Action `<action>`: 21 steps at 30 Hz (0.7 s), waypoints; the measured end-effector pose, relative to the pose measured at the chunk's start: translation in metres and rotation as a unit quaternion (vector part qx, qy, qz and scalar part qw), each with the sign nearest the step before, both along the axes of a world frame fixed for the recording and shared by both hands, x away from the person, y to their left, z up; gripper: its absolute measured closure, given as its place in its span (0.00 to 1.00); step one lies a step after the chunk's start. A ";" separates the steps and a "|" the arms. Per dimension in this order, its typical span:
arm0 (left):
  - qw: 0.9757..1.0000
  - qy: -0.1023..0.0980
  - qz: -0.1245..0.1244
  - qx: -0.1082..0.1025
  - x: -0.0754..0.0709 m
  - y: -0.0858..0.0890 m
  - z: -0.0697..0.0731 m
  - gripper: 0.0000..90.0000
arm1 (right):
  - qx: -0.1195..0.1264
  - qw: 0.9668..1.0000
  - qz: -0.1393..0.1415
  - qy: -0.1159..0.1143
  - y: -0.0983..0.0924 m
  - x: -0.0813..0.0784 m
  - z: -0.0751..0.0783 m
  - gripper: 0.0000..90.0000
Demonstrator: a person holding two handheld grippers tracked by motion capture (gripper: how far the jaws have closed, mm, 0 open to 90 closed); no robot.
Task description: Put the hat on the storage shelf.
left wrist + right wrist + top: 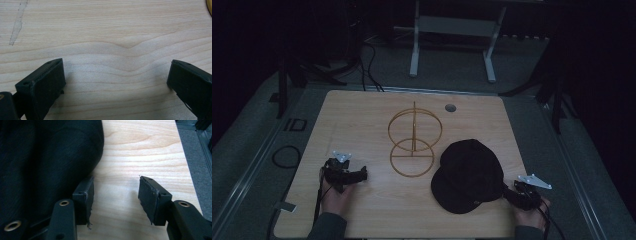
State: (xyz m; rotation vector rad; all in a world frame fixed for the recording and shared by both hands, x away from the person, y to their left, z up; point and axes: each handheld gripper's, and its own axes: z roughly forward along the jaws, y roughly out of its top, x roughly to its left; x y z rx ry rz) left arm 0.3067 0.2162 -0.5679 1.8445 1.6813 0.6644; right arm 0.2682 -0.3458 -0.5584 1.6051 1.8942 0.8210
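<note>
On the table (362, 115), the wire stand (414, 142) sits near the middle, with the cap (469, 175) just to its right and nearer the person. The left gripper (362, 175) rests left of the stand; the right gripper (507, 192) lies at the cap's right edge.

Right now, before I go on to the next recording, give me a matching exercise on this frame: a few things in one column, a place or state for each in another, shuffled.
Things:
1. black fabric baseball cap
2. gold wire stand with two rings
3. left gripper
4. right gripper

Places or states:
A. jaws open over bare wood
B. mid-table, between the two grippers' sides
C. lying flat, right front of the light wooden table
D. jaws open, one jaw right beside the cap's edge

Pairs: 1-C, 2-B, 3-A, 4-D
</note>
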 end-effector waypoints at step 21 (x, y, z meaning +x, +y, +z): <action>1.000 0.001 -0.002 0.001 0.000 0.000 0.000 0.01 | -0.017 0.997 0.076 -0.018 0.018 -0.019 0.050 0.53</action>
